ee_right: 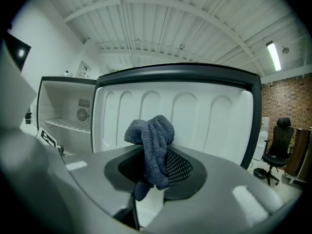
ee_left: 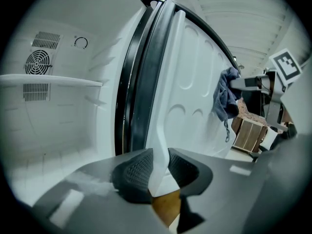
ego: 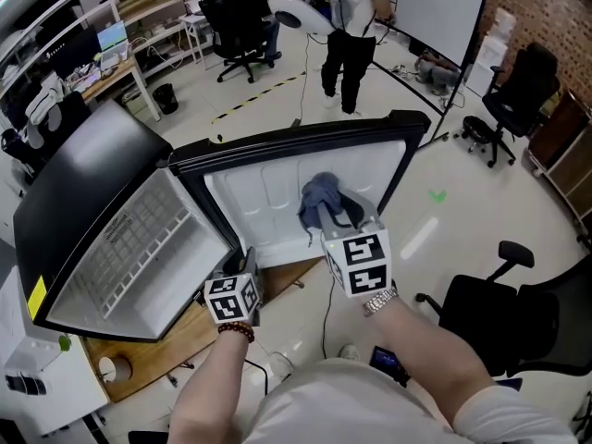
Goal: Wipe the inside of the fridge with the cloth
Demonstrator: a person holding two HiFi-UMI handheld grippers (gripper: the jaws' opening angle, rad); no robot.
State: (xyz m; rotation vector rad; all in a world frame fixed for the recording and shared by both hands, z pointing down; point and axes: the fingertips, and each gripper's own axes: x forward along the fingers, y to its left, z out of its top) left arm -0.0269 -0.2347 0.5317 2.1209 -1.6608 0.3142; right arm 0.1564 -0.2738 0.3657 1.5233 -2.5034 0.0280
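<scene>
The fridge [ego: 111,248] stood open on the wooden desk [ego: 176,340], with its white cavity and shelf [ee_left: 48,80] off to the left of both hands. Its door [ego: 268,197] was swung wide, the moulded inner liner facing the person. The cloth [ee_right: 153,143], a bunched blue-grey wad drooping downward, was clenched in the right hand-held gripper [ee_right: 157,172]. It sat close against the middle of that liner, though actual contact could not be told. The left hand-held gripper [ee_left: 160,172] was clamped on a white edge of the door near the hinge side, apparently steadying it. The wiping therefore fell to the right hand, and the cavity lay leftward from the cloth, past the hinge.
</scene>
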